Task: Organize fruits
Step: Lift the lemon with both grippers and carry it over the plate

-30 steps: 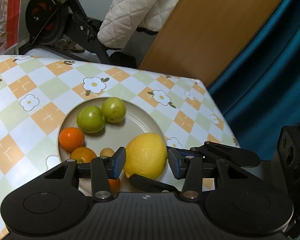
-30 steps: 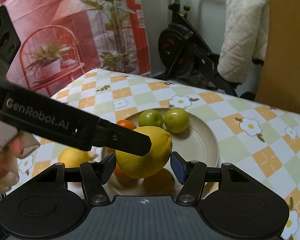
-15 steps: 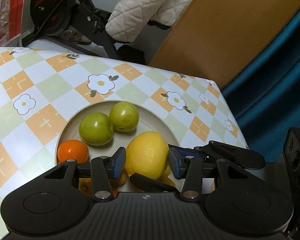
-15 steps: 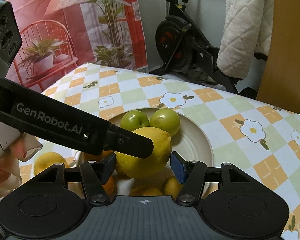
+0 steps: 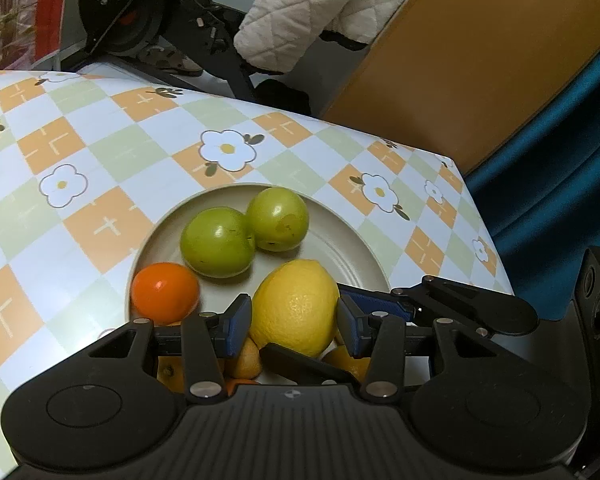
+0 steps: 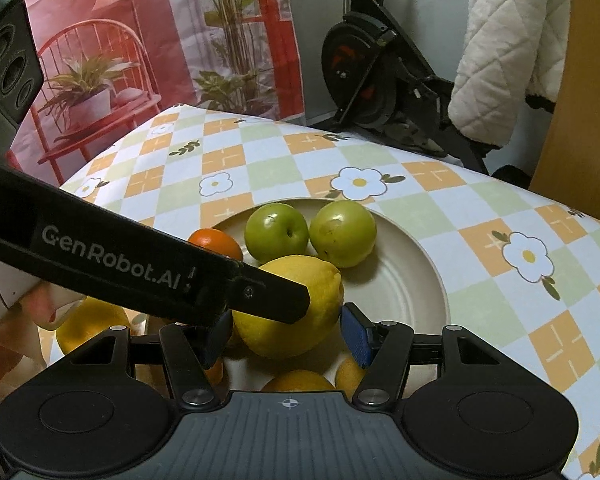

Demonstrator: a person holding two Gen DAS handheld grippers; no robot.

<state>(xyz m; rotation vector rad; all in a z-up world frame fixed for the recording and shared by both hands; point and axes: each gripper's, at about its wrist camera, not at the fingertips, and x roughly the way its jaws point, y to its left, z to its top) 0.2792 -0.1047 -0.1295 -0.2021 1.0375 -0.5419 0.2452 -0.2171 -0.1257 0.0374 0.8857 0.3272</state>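
Pinching one lemon (image 5: 296,306) together, each hand-held gripper (image 5: 294,326) (image 6: 286,330) stands half-spread over the plate (image 5: 352,252).

"GenRobot.AI" on left claw (image 6: 288,300) finger

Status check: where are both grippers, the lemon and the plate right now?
Left gripper and right gripper both clamp one lemon. Lemon low over plate, beside two green fruits. Small citrus crowd the plate's near side below it.

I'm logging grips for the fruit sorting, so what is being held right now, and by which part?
A lemon, over the plate. Both the left hand-held gripper and the right hand-held gripper clamp its sides.
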